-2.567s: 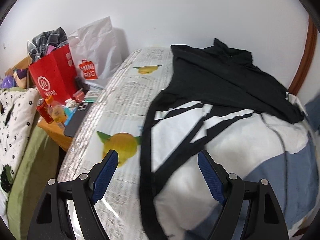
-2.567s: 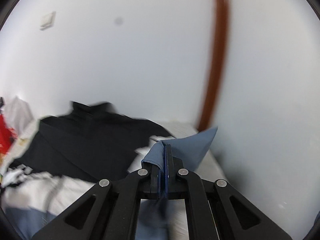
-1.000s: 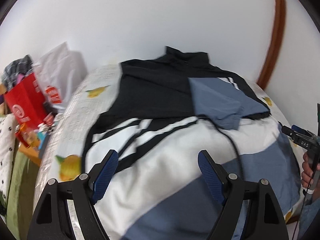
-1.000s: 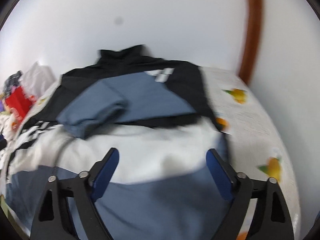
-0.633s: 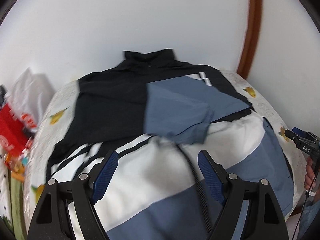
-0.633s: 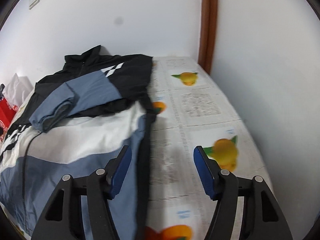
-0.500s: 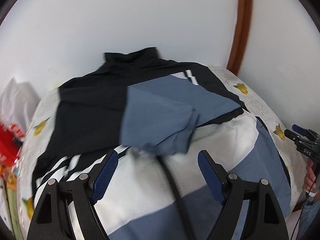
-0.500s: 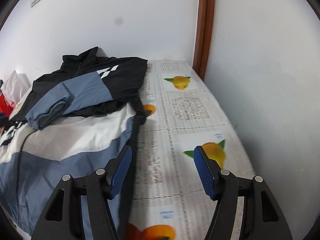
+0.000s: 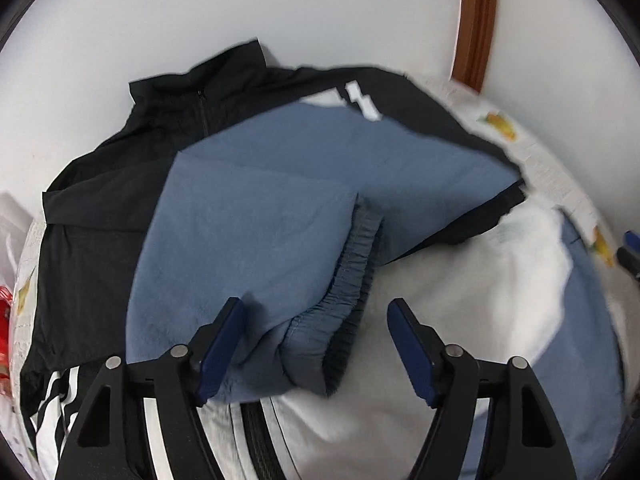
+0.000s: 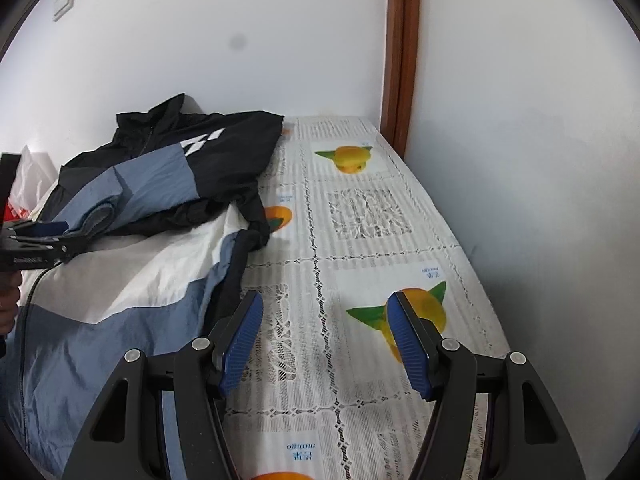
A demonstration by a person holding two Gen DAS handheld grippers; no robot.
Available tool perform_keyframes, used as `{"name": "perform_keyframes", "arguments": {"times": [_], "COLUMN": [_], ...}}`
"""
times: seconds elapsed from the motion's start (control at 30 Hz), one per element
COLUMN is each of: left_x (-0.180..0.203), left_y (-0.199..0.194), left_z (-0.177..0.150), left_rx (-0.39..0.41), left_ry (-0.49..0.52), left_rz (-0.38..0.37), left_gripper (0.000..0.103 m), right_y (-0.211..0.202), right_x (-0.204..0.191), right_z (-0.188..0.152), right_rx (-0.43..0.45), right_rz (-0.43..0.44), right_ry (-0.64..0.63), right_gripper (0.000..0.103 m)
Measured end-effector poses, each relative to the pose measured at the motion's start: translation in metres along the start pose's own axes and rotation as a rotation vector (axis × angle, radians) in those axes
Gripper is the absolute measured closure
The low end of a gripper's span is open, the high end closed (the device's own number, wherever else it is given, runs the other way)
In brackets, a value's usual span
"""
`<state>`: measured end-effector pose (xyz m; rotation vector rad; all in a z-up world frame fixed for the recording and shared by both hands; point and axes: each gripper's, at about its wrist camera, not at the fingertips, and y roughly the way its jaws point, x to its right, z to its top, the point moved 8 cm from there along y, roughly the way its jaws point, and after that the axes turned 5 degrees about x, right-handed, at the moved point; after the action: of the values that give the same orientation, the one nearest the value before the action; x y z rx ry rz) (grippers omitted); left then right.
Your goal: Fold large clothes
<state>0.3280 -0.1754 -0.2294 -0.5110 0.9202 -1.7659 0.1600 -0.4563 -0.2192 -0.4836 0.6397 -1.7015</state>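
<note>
White walls met at a brown door frame (image 10: 402,60), and below them ran the bed (image 10: 360,240) in its lace cover with the orange fruit print. The jacket (image 9: 100,208), black, blue and white, lay spread across the bed's left side, collar toward the wall, its blue sleeve (image 9: 248,224) folded in over the chest. And there was the left gripper (image 9: 312,340), right over that sleeve's elastic cuff (image 9: 352,268)! Its jaws had just been narrowing, yet they stood apart, the cuff lying between them with neither pad pressing on it. The sleeve ran away from the tongs toward the far shoulder, so the left hand was clearly the nearer one. The right gripper (image 10: 324,344) hovered moderately wide over bare bedcover, holding nothing, the jacket's dark edge off to its left. Only the right wrist view showed that empty stretch of bed; only the left showed the cuff framed by the jaws.
</note>
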Motion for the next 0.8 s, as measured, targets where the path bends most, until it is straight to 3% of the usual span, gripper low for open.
{"name": "perform_keyframes", "arguments": {"times": [0.1, 0.2, 0.3, 0.43, 0.63, 0.8], "left_x": [0.002, -0.001, -0.011, -0.046, -0.14, -0.218], "left_y": [0.01, 0.006, -0.008, -0.039, -0.088, -0.087], "left_z": [-0.002, 0.003, 0.01, 0.023, 0.032, 0.018], "left_rx": [-0.001, 0.012, 0.038, 0.114, 0.254, 0.244], "left_ry": [0.055, 0.054, 0.01, -0.061, -0.219, -0.377], "left_rz": [0.053, 0.05, -0.009, -0.027, 0.04, 0.086], "left_gripper": [0.043, 0.074, 0.091, 0.091, 0.091, 0.091], "right_y": [0.003, 0.003, -0.006, -0.021, -0.029, -0.013], "right_x": [-0.001, -0.006, -0.021, -0.048, -0.108, -0.145], "right_z": [-0.002, -0.002, 0.006, 0.029, 0.068, 0.092], "right_rx": [-0.009, -0.021, -0.01, 0.027, 0.08, 0.088], "right_rz": [-0.004, -0.016, -0.008, 0.034, 0.079, 0.111], "right_ry": [0.019, 0.011, -0.01, -0.011, -0.057, -0.064], "right_gripper": [0.039, 0.039, 0.039, 0.039, 0.039, 0.039]}}
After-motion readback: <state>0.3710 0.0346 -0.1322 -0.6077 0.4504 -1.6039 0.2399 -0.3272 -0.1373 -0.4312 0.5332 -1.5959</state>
